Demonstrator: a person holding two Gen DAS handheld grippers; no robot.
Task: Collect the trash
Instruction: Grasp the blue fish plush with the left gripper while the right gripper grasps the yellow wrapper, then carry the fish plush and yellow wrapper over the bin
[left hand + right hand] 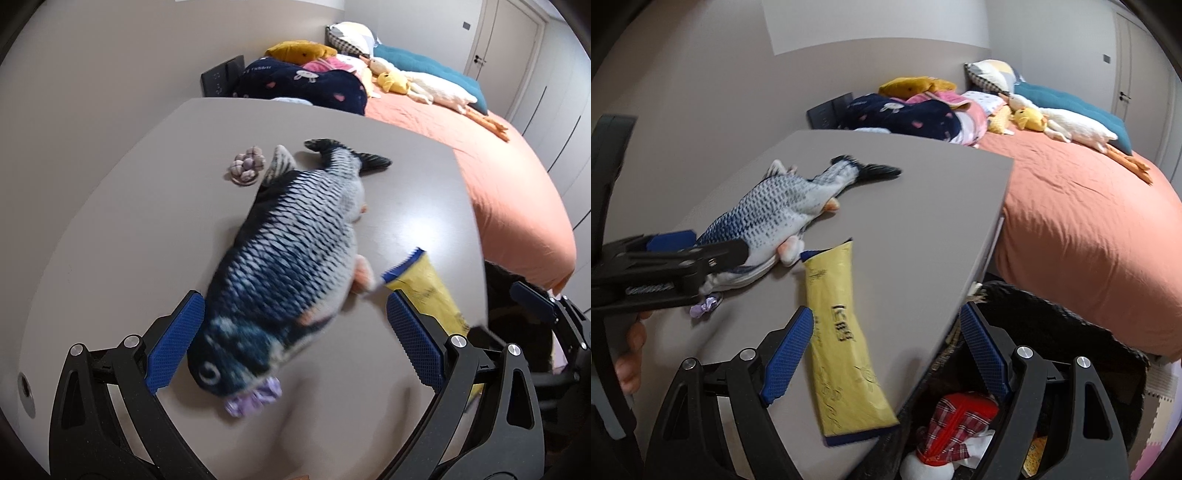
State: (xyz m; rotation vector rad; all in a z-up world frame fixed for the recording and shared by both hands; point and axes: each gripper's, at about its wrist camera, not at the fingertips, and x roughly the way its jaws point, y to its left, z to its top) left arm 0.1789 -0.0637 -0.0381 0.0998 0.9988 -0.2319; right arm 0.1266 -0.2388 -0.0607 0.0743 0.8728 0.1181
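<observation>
Claws [295,339] [886,354] gape wide, empty.

Grey table [110,221], orange-covered bed [1089,229], pale walls, closed door [506,40].

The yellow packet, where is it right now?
The yellow packet lies flat on the grey table near its right edge, beside the toy fish, in front of the right tongs.

Each black gripper [295,339] wears blue textured pads [786,362], silver screws.
</observation>
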